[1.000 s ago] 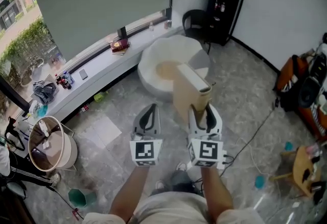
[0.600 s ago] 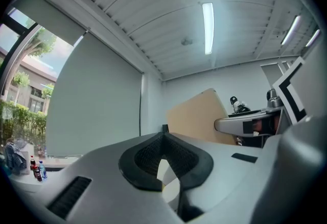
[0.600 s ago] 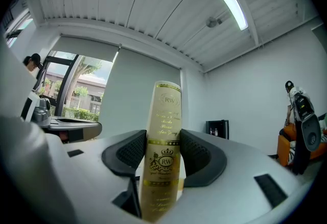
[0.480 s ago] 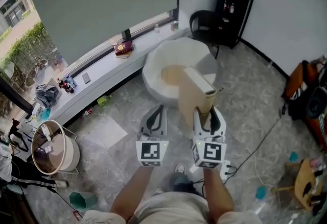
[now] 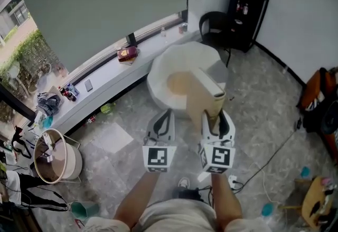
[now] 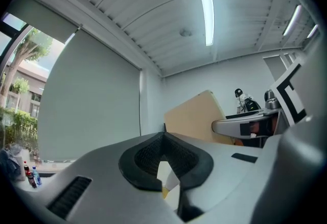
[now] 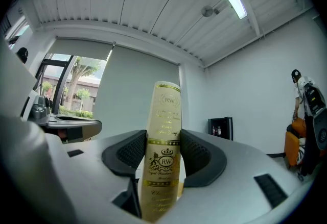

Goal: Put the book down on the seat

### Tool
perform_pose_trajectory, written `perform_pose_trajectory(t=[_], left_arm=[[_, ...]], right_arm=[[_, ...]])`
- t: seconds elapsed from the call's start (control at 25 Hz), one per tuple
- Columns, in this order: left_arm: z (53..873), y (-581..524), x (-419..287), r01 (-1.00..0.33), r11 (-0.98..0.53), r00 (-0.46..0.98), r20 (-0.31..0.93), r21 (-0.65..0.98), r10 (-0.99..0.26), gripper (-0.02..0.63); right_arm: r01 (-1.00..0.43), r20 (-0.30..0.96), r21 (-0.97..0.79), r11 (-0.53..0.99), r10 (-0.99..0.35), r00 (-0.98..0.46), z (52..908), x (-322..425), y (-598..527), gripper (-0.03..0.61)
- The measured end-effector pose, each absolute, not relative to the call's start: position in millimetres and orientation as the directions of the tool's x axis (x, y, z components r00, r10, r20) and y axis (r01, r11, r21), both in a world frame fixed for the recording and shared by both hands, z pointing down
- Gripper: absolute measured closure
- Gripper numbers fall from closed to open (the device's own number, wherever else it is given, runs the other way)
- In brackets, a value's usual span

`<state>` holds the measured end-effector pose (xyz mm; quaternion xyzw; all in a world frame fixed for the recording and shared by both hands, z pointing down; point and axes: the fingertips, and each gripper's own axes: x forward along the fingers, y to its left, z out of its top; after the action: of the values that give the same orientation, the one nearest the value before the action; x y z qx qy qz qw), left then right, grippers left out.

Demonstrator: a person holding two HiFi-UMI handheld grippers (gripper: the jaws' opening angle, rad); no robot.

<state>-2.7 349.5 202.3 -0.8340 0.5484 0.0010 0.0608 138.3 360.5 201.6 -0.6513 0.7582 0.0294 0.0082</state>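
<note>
Book [image 7: 162, 146] clamped upright in the right tool [image 5: 215, 116], seat [image 5: 179, 59] beyond

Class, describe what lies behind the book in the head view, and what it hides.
Behind the book, held by the right gripper, sits the round white seat. Its near right edge is covered.

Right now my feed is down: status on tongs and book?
Right tongs shut on book, held upright. Left tongs shut, empty. Book not yet on seat. Path to seat looks open.
</note>
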Motion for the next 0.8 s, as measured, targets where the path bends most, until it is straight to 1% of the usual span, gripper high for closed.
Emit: perform_pose_trajectory(t=[0.16,0.36,0.8], left_arm=[[202.6,327.4,19.1,-0.917,-0.384,0.392,-0.069,-0.107,-0.917,0.607],[202.7,308.8,34.4,-0.917,-0.381,0.391,-0.073,-0.121,-0.917,0.606],[212.6,263.3,35.9,-0.923,-0.374,0.381,-0.078,-0.091,-0.921,0.607]], right_arm=[[-0.989,-0.052,0.009,0.150,-0.987,-0.151,201.8,158.5,336.6,0.367],[-0.986,-0.046,0.029,0.165,-0.985,-0.166,204.4,170.3,315.6,0.367],[-0.984,-0.034,0.039,0.176,-0.984,-0.177,214.1,168.7,270.5,0.367]])
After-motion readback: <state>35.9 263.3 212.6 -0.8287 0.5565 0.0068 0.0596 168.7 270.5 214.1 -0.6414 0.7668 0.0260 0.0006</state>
